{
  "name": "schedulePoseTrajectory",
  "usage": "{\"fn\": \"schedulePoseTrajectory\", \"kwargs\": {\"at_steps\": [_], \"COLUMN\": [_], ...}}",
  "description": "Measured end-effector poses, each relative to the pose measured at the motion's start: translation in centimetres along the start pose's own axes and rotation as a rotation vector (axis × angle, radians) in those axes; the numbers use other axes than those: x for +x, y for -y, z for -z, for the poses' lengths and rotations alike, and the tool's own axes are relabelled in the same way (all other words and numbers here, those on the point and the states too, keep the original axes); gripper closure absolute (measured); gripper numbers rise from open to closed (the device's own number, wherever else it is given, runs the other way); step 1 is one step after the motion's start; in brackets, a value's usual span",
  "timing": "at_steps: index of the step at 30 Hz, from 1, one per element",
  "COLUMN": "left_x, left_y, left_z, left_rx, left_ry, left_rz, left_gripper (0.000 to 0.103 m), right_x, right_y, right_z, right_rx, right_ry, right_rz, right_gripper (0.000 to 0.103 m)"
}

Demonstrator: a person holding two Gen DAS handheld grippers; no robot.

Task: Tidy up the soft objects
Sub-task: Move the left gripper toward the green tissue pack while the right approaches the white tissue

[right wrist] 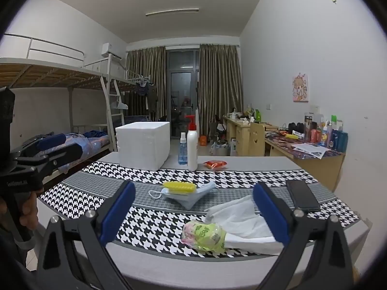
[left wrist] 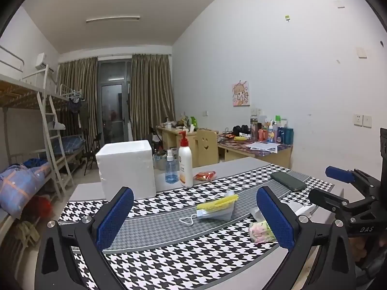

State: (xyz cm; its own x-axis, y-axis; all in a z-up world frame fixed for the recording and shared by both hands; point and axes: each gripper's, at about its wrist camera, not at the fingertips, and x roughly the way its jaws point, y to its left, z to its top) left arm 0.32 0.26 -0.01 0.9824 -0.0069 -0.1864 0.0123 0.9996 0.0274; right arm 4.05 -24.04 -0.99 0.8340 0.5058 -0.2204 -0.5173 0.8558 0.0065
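Nothing had been sorted yet, both claws were spread wide and empty.

In the left wrist view, the left gripper point(left wrist: 194, 216) was held gaping with nothing between its pads; the face mask point(left wrist: 212, 213) with a yellow roller point(left wrist: 219, 201) on it was seen at 12 o'clock, the soft green packet point(left wrist: 261, 232) at 3, and the foam box point(left wrist: 127, 169) at 10, probably where stuff was meant to go. In the right wrist view, the right gripper point(right wrist: 193, 213) was likewise spread with nothing gripped; the packet and white tissue point(right wrist: 239, 220) were seen just ahead, the mask at 12. A phone point(right wrist: 302, 198) at 2 and a lotion bottle point(right wrist: 192, 149) by the box could've got knocked.
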Motion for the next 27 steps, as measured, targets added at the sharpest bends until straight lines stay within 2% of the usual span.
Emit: {"fn": "schedulePoseTrajectory", "kwargs": {"at_steps": [27], "left_x": [0.44], "left_y": [0.38], "left_z": [0.21], "left_rx": [0.012], "left_ry": [-0.021], "left_rz": [-0.004], "left_gripper": [0.001], "right_x": [-0.15], "right_y": [0.27], "right_z": [0.31], "right_rx": [0.007], "right_ry": [0.006], "right_rz": [0.018], "right_gripper": [0.003]}}
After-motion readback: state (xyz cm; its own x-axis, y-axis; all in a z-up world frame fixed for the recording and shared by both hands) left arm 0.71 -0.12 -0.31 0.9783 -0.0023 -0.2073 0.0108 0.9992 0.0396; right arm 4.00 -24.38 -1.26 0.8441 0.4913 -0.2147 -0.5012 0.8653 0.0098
